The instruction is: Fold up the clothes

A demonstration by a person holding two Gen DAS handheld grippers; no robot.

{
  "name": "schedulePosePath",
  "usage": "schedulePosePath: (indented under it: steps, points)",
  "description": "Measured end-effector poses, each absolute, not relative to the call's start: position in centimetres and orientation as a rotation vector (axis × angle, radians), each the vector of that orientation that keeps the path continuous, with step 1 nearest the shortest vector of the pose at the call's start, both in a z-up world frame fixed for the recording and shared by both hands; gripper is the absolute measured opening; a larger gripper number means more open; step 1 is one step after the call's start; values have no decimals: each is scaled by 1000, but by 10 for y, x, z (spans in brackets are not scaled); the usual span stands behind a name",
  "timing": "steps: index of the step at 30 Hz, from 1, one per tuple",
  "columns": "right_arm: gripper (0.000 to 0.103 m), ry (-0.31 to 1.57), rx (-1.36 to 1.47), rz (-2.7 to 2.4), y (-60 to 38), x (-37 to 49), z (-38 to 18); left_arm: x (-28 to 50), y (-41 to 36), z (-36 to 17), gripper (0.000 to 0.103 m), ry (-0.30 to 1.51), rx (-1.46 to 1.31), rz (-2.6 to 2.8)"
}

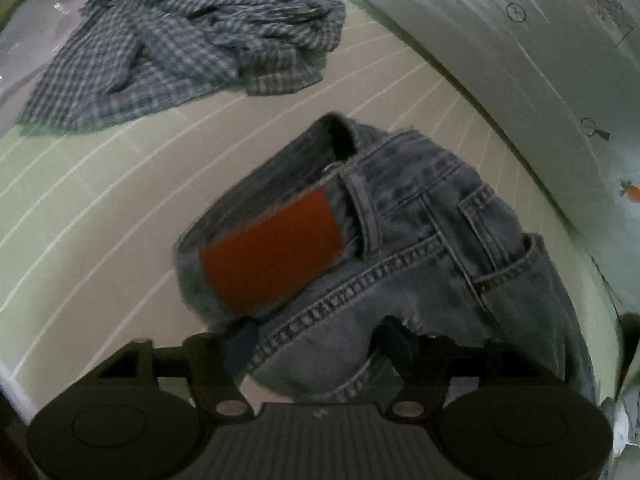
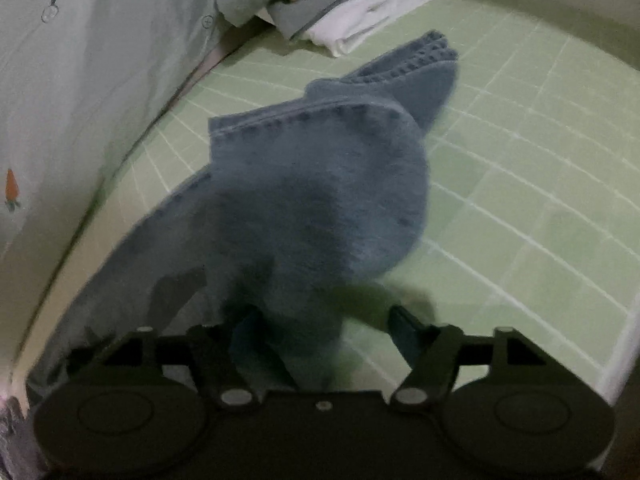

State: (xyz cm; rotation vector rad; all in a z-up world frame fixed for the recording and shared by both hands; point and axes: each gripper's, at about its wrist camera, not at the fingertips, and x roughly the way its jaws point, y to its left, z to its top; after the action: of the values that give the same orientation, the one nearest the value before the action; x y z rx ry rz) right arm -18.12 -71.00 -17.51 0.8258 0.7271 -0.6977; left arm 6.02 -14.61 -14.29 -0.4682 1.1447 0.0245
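Both grippers, left gripper (image 1: 316, 334) and right gripper (image 2: 326, 320), stand with jaws apart over the jeans (image 1: 400, 240) on the green checked bedsheet (image 1: 100, 208), seemingly released, though blur obscures contact.

a bedroom in a home, by the look of it: a bed under a pale green sheet (image 2: 520, 168) with a white grid, pale bedding printed with small carrots (image 2: 60, 120) along one edge, a stack of folded clothes (image 2: 352, 12) in the far corner, a crumpled checked shirt (image 1: 180, 48) and jeans (image 1: 400, 240) lying loose
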Motion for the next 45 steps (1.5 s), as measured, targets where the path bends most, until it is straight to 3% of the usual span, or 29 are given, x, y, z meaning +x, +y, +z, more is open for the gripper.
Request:
schedulePosePath:
  steps: [1,4,11,14,16,20,22,25,28,36,37,38,39,40,41,42,43,45]
  points:
    - [45,729,816,-676,-710,-172,-176,68,-148,-144,48,1149,-459,30]
    - [36,733,749,-665,-708,-136,-172,96,-154,-146,30,1143,-435,33]
    - [34,734,674,-648,-721,-41,-170,175,-169,-155,27,1089,-444,6]
    - [39,773,606,-651,-725,-11,-166,196,-183,-145,28,1078,-374,2]
    - [46,806,543,-669,-726,-7,-155,197,-189,-132,31,1061,-316,-11]
    - [63,778,394,-693,-709,-21,-131,184,-182,-109,66,997,-347,-45]
    - [74,757,326,-705,-698,-25,-122,182,-181,-95,67,957,-317,-43]
    - [84,720,200,-734,-681,-17,-112,185,-182,-82,78,886,-242,-35]
    - [95,696,32,-771,-666,4,-109,204,-186,-83,80,880,-227,-36]
    - [96,855,51,-699,-691,59,-145,245,-207,-108,82,951,-269,-94]
    - [94,881,44,-695,-693,64,-151,246,-210,-109,80,950,-269,-102]
    - [92,899,35,-695,-695,67,-155,246,-213,-110,59,951,-270,-113]
    - [79,917,24,-702,-696,70,-159,246,-215,-110,25,951,-273,-125]
    - [52,936,10,-722,-697,70,-160,245,-218,-111,9,959,-269,-142]
    - [38,949,3,-733,-699,69,-162,242,-220,-109,1,956,-248,-146]
    - [18,946,20,-723,-701,65,-161,239,-223,-107,1,948,-219,-144]
    - [7,929,53,-715,-704,58,-158,234,-223,-103,0,933,-199,-150]
    - [5,893,75,-733,-707,42,-151,220,-220,-91,0,894,-179,-163]
